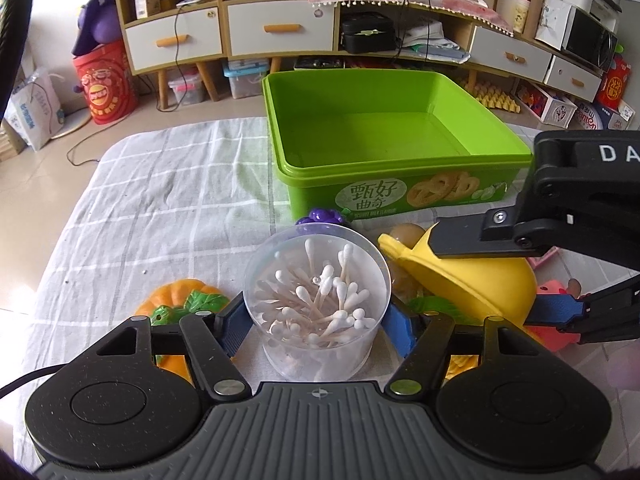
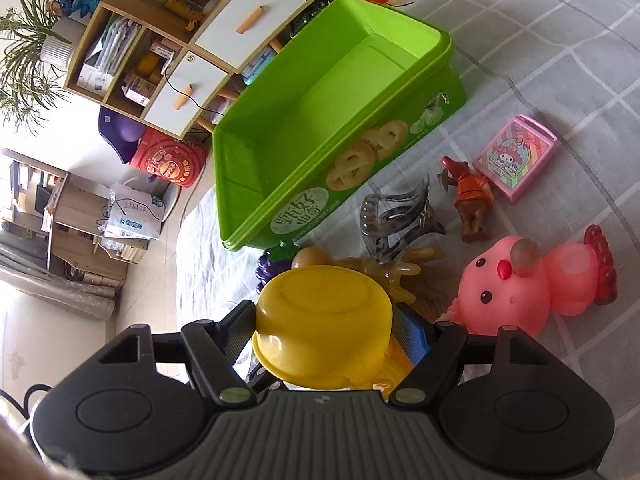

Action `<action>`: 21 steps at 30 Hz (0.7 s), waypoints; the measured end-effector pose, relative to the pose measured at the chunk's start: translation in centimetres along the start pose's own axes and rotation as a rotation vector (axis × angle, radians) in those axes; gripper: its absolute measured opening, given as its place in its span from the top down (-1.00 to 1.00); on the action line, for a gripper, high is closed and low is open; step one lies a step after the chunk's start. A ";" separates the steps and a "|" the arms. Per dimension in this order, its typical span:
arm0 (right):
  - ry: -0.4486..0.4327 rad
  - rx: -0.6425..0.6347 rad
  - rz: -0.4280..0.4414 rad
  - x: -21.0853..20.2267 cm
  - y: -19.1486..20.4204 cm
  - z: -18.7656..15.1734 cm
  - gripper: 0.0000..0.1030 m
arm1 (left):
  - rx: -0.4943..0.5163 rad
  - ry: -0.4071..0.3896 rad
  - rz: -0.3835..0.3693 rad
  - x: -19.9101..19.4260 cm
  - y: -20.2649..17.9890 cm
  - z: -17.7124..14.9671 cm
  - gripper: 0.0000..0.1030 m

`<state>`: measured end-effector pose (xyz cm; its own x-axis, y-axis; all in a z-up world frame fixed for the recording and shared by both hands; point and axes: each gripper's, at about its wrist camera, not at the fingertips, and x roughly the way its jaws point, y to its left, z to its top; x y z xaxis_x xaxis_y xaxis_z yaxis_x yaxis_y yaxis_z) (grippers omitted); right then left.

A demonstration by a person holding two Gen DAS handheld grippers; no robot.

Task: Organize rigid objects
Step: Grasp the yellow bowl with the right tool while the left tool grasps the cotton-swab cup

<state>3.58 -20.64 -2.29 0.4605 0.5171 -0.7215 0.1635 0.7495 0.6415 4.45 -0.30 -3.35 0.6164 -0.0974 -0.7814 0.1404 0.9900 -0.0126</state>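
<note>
Now the left gripper (image 1: pixel 316 320) is clamping the clear cotton-swab tub (image 1: pixel 317 304) near the empty green tin (image 1: pixel 400 160); the right gripper (image 2: pixel 324 332) is gripping the yellow bowl (image 2: pixel 324 328); keeping the tub upright is stopping swabs spilling.

The tub (image 1: pixel 400 148) sits open on the bench (image 1: pixel 140 208), at its far side, with the cabinet (image 1: pixel 280 32) behind it on the floor. Before the tub, the cotton swab cup (image 1: pixel 318 304) stands between the fingers of the left hand-held gripper (image 1: pixel 318 326). The toy pumpkin (image 1: pixel 180 300) lies left of the cup, the toy grapes (image 1: pixel 320 215) between cup and tub. Right of the cup, the bowl (image 2: pixel 324 332) sits between the fingers of the right hand-held gripper (image 2: pixel 324 332). Further right lie the hair clip (image 2: pixel 396 216), the figurine (image 2: pixel 470 200), the rubber toy (image 2: pixel 528 284) and the card box (image 2: pixel 516 158).
</note>
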 end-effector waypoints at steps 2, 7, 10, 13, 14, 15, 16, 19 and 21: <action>-0.008 -0.003 0.006 -0.3 0.1 0.1 0.12 | -0.011 -0.001 0.001 -0.2 0.2 0.2 -0.39; -0.026 -0.009 0.023 -1.1 0.4 0.4 0.12 | -0.037 -0.018 -0.007 -1.1 0.6 0.6 -0.38; -0.041 -0.016 0.021 -1.5 0.5 0.6 0.12 | -0.051 -0.032 -0.011 -1.6 0.9 0.9 -0.38; -0.057 -0.026 0.029 -2.1 0.6 0.7 0.12 | -0.065 -0.043 -0.017 -2.0 1.2 1.1 -0.38; -0.064 -0.031 0.031 -2.4 0.7 0.7 0.12 | -0.068 -0.049 -0.020 -2.2 1.2 1.2 -0.38; -0.071 -0.037 0.033 -2.6 0.7 0.8 0.12 | -0.071 -0.056 -0.023 -2.4 1.3 1.3 -0.38; -0.077 -0.043 0.033 -2.7 0.8 0.8 0.12 | -0.073 -0.063 -0.025 -2.6 1.3 1.5 -0.38; -0.093 -0.051 0.029 -3.1 0.8 1.0 0.12 | -0.080 -0.084 -0.030 -3.2 1.5 1.7 -0.38; -0.098 -0.050 0.030 -3.3 0.6 1.1 0.12 | -0.087 -0.094 -0.034 -3.4 1.5 1.9 -0.38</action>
<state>3.10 -22.36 0.72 0.5479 0.4987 -0.6716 0.1059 0.7550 0.6471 3.98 1.35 0.48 0.6833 -0.1358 -0.7174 0.0972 0.9907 -0.0949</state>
